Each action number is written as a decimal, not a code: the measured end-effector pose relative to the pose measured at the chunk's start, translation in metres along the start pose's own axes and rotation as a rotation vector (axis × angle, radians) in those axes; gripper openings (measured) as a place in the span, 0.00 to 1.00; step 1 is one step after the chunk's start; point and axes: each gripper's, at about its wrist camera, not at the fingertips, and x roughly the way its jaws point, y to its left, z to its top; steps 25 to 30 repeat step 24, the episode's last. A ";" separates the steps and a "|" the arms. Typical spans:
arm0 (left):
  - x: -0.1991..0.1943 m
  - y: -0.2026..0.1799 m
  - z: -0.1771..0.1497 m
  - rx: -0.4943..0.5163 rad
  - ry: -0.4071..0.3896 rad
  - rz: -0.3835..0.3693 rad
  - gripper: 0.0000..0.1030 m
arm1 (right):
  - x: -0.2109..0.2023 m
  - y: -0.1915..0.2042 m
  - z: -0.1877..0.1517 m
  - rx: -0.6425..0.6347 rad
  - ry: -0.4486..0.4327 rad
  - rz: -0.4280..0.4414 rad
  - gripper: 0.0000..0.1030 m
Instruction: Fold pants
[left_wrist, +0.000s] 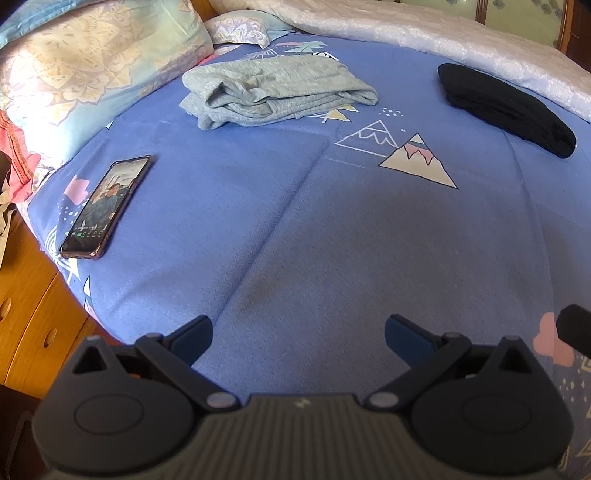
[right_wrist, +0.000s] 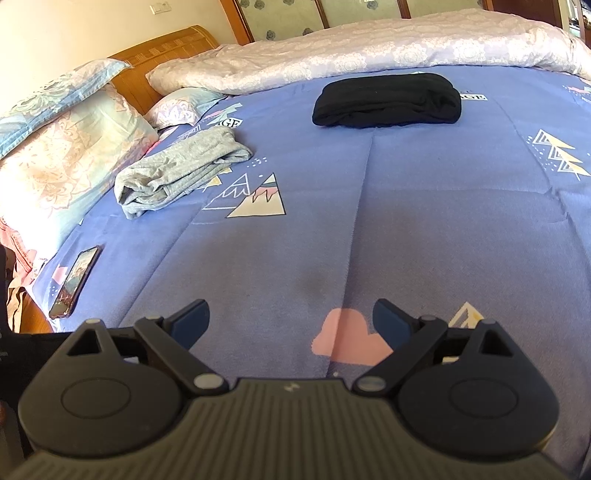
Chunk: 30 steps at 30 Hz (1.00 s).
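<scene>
From the left wrist view, we hold the left gripper (left_wrist: 298, 334) above the blue bedsheet (left_wrist: 332, 240), its jaws spread wide and gripping nothing. Taking the printed mountain motif (left_wrist: 419, 160) as our landmark, the folded grey pants (left_wrist: 275, 92) lie beyond it and to its left, near the patterned pillow (left_wrist: 85, 62). The folded black pants (left_wrist: 506, 107) lie to the motif's right, just beside the white quilt (left_wrist: 461, 40). A phone (left_wrist: 107, 206) (screen lit) rests well left of the motif, near the bed's edge.

From the right wrist view, we hold the right gripper (right_wrist: 291, 320) with its jaws likewise spread and empty. The mountain motif (right_wrist: 255, 197) has the grey pants (right_wrist: 181, 171) just to its left, the black pants (right_wrist: 388, 100) beyond it to the right, and the phone (right_wrist: 74, 282) nearer us on the left.
</scene>
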 end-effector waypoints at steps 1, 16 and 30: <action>0.000 0.000 0.000 0.000 0.000 0.000 1.00 | 0.000 0.000 0.000 -0.001 0.000 0.001 0.94; 0.004 -0.003 -0.003 0.022 0.022 -0.002 1.00 | 0.001 -0.003 -0.001 0.015 0.009 -0.002 0.94; 0.005 -0.008 -0.006 0.045 0.031 -0.045 1.00 | 0.001 -0.006 -0.003 0.017 0.005 -0.001 0.94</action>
